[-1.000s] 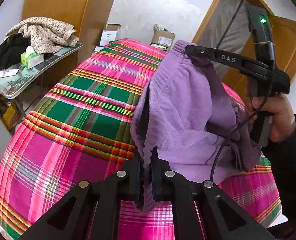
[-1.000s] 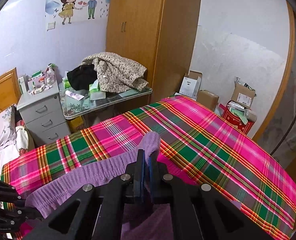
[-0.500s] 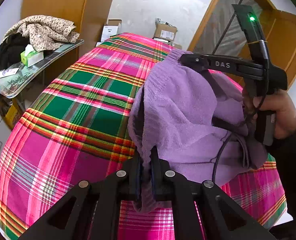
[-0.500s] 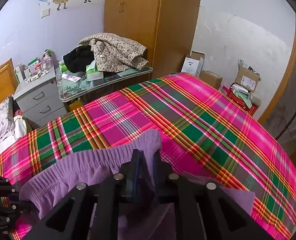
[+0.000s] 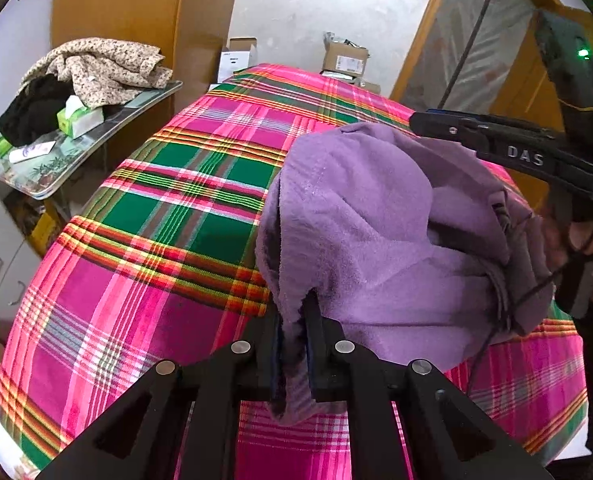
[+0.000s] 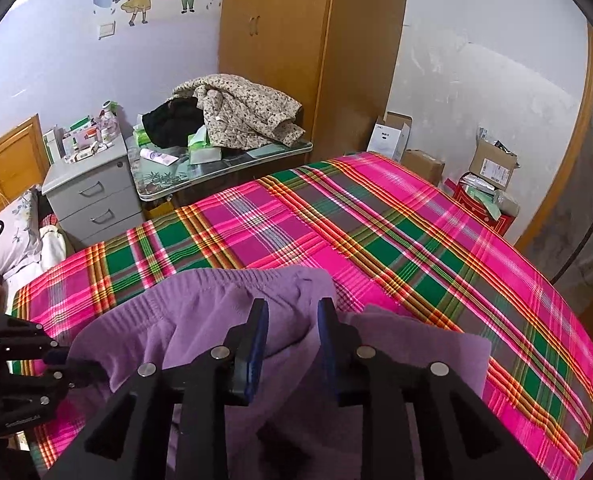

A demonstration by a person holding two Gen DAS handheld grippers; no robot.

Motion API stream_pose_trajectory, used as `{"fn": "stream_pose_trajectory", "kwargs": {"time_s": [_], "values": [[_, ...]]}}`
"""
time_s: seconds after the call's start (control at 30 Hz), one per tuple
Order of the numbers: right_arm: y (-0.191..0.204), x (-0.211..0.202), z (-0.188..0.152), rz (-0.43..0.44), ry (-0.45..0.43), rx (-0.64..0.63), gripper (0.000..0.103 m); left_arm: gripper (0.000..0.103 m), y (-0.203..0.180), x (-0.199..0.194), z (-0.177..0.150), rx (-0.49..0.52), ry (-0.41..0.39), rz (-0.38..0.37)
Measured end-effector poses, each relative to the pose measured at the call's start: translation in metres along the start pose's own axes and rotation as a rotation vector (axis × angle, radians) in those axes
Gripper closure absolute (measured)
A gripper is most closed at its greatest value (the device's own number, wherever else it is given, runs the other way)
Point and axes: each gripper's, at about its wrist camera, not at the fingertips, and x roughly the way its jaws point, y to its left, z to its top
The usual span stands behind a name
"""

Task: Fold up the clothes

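Observation:
A purple fleece garment is bunched over the pink and green plaid bed. My left gripper is shut on its near edge, with a flap hanging below the fingers. In the right wrist view my right gripper stands open, its blue-padded fingers apart with the purple garment bulging between them. The left gripper pinches the elastic waistband at the far left. From the left wrist view the right gripper reaches in from the right at the garment's top corner, held by a hand.
Beyond the bed stand a glass table piled with clothes and tissue packs, a grey drawer unit and a wooden wardrobe. Cardboard boxes sit on the floor by the far wall. A pillow lies at the left.
My right gripper has gone from shut on the waistband to open, letting the cloth go. The left gripper stays clamped on its edge, and the garment sits lower over the bed.

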Motion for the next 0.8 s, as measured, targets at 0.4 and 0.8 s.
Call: {"fn": "stream_pose_trajectory", "kwargs": {"time_s": [0.4,0.8], "values": [[0.006,-0.018,-0.013,0.002,0.001,0.001,0.072,0.091,-0.006,-0.007,-0.007,0.01,0.003,0.035],[0.001,-0.017,-0.021,0.0,0.01,0.033,0.069,0.084,-0.001,-0.004,-0.012,-0.004,0.014,0.019]]}}
